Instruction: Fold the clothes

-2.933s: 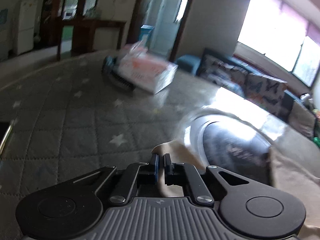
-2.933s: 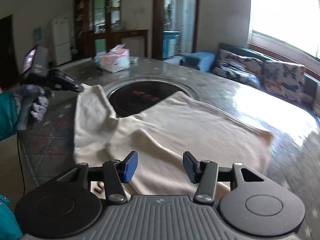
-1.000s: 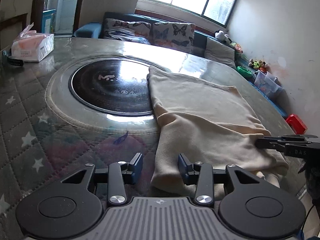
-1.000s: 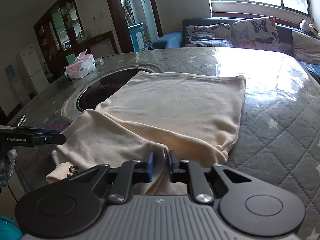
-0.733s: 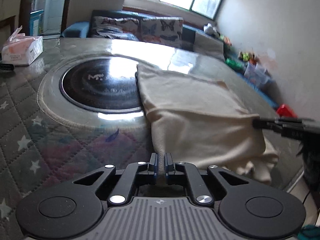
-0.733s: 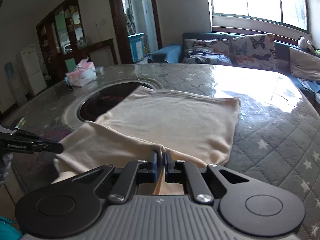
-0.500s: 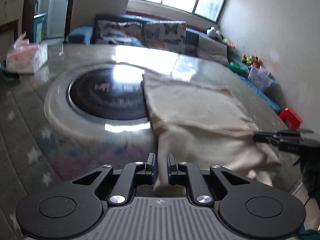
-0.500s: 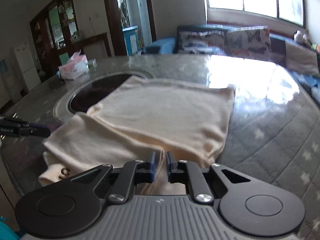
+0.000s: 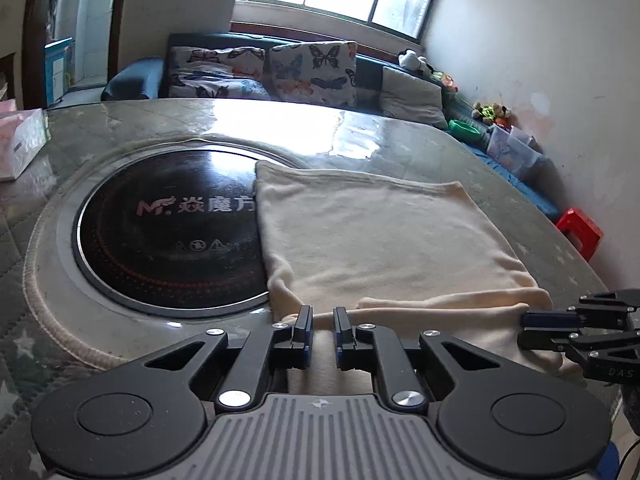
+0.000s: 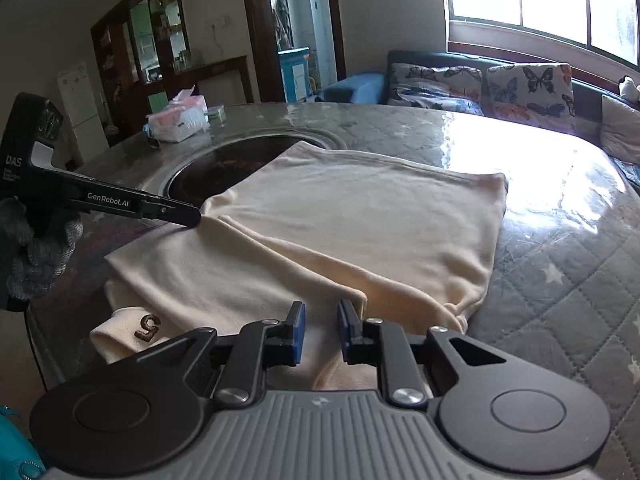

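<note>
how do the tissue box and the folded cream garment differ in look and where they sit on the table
The tissue box is a stiff pink and white block standing up off the surface; the cream garment is soft, plain and lies flat in layers. The tissue box sits at the far edge beyond the black cooktop, touched by nothing; the cream garment overlaps the cooktop's rim and has the left gripper and right gripper over its near edge. Both rest on the quilted table.

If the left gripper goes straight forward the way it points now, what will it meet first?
Probably the cream garment: the left gripper sits at its near edge, jaws slightly apart, pointing across it. Depth is unclear, so it might skim above the cloth.
</note>
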{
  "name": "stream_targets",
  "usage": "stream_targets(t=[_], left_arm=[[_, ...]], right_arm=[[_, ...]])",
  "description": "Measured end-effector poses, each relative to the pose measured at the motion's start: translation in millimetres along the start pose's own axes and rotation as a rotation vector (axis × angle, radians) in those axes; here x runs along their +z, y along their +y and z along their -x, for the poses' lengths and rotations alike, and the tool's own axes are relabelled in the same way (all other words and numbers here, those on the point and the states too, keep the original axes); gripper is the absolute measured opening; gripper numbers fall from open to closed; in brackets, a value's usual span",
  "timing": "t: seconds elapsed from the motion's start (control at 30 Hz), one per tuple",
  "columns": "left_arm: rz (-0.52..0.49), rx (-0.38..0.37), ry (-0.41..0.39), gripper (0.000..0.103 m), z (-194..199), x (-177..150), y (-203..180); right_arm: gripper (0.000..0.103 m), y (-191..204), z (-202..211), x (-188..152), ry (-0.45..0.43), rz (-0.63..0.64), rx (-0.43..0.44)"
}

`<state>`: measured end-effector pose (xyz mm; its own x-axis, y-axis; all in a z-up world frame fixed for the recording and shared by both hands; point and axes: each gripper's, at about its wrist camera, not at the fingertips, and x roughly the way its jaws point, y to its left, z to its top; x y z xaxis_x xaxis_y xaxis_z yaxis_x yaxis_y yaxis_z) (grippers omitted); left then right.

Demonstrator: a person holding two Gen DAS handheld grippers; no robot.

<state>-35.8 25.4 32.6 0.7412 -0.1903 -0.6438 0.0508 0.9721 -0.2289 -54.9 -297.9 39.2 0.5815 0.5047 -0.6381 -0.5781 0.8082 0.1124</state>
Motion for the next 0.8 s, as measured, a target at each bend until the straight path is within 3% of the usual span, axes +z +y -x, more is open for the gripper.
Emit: stream_targets(t=[0.17, 0.3, 0.37, 0.47, 0.63, 0.7, 0.8], left_arm=[[0.001, 0.035, -0.009, 0.013, 5, 2, 5], [-0.037, 0.048, -0.009, 0.014, 8, 0, -1], [-0.071, 0.046, -0.015, 0.015, 16, -2, -6], [-0.165, 0.035, -0.028, 0.027, 35, -11, -18], [-0.351, 0.002, -0.018, 0.030, 60, -37, -42], [-0.429, -0.007, -0.014, 0.043, 66, -50, -51], [-0.566, -0.008, -0.018, 0.046, 71, -70, -64]], right_arm=[[0.019, 2, -1, 1, 0.001, 0.024, -0.007], [0.035, 4, -2, 2, 0.000, 0.048, -0.011], [0.035, 6, -3, 2, -0.001, 0.061, -0.013], [0.041, 8, 0, 2, 0.001, 0.087, -0.015], [0.044, 16, 15, -10, 0.036, 0.164, -0.010], [0.048, 17, 16, -18, 0.055, 0.187, -0.017], [0.053, 19, 24, -21, 0.046, 0.195, -0.022]])
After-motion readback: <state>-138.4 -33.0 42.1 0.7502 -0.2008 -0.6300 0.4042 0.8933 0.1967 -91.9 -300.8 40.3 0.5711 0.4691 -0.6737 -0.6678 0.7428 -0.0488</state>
